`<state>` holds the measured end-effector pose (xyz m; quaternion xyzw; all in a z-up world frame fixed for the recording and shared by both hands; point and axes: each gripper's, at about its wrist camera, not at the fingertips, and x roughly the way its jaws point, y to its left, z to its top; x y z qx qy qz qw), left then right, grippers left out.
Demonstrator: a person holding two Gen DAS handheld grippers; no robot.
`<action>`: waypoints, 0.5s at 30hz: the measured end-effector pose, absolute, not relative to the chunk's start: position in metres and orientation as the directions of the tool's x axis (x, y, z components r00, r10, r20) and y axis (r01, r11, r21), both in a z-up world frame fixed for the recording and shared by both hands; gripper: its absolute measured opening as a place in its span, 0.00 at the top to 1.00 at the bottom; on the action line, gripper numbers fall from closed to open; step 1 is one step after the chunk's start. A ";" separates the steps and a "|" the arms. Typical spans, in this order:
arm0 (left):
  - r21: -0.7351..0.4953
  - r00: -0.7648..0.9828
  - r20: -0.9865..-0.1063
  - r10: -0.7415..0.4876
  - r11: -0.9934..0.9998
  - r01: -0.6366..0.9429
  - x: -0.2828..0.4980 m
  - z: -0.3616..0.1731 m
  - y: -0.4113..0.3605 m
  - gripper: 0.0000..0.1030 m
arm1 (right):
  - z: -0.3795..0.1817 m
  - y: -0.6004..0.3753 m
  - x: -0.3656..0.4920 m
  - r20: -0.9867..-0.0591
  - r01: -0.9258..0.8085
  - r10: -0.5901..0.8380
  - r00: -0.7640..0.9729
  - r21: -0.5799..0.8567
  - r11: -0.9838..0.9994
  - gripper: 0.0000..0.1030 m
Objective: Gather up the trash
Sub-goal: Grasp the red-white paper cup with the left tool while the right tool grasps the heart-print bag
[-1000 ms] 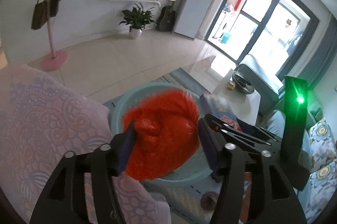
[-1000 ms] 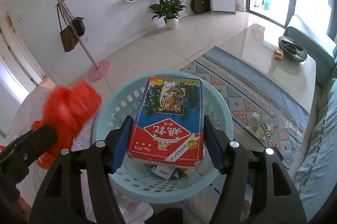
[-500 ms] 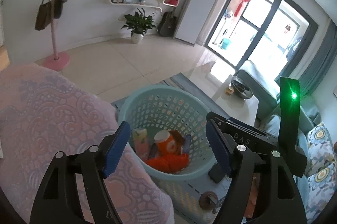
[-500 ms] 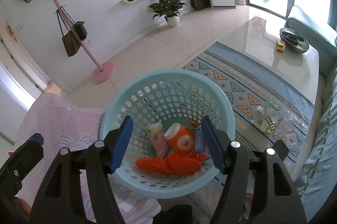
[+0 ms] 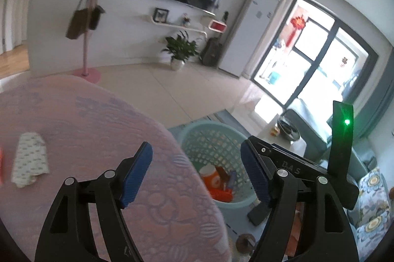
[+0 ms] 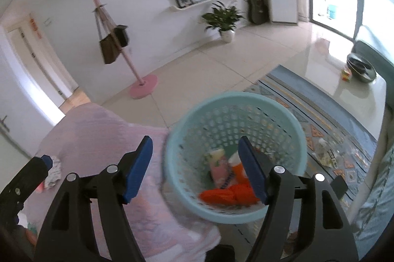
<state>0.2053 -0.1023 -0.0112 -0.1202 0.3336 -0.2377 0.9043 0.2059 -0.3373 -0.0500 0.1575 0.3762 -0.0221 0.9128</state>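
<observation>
A light blue basket (image 5: 194, 131) (image 6: 172, 163) stands on the floor beside the pink-clothed table. Inside it lie a red bag (image 6: 229, 195), an orange bottle (image 5: 209, 175), a pink packet (image 6: 219, 168) and the edge of a blue box (image 5: 231, 178). My left gripper (image 5: 195, 158) is open and empty, over the table's edge to the left of the basket. My right gripper (image 6: 195, 148) hangs above the basket's near left rim, its jaws opening with nothing between them. A white patterned wrapper (image 5: 30, 161) lies on the cloth at the left. One finger (image 6: 29, 173) of my left gripper shows near a crumpled wrapper (image 6: 54, 171).
The pink tablecloth (image 5: 73, 126) fills the left foreground. A patterned rug (image 6: 320, 119) with clear wrappers (image 6: 325, 153) lies right of the basket, and beyond it a glossy coffee table (image 6: 344, 94). A pink coat stand (image 6: 144, 87) and a potted plant (image 6: 225, 20) stand by the far wall.
A second ago the left gripper held the red bag and the right held the tiger box over the basket. Both now lie in the basket, and both grippers have risen and shifted left, empty.
</observation>
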 end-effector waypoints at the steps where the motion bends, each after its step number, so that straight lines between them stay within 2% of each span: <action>1: -0.377 0.673 -0.542 -0.503 0.862 0.340 0.204 -0.009 -0.095 0.30 | -0.047 -0.330 0.206 -0.689 0.143 0.085 0.720 0.267 0.953 0.33; 7: -0.360 0.738 -0.523 -0.426 0.896 0.262 0.189 0.006 -0.043 0.30 | -0.029 -0.278 0.209 -0.665 0.035 0.151 0.732 0.258 0.965 0.27; 10: -0.345 0.780 -0.521 -0.346 0.921 0.179 0.182 0.011 -0.005 0.22 | -0.020 -0.242 0.211 -0.659 -0.059 0.219 0.719 0.256 0.965 0.25; 15: -0.334 0.815 -0.541 -0.209 0.942 0.020 0.172 0.014 0.068 0.21 | -0.008 -0.170 0.215 -0.653 -0.200 0.302 0.695 0.227 0.953 0.25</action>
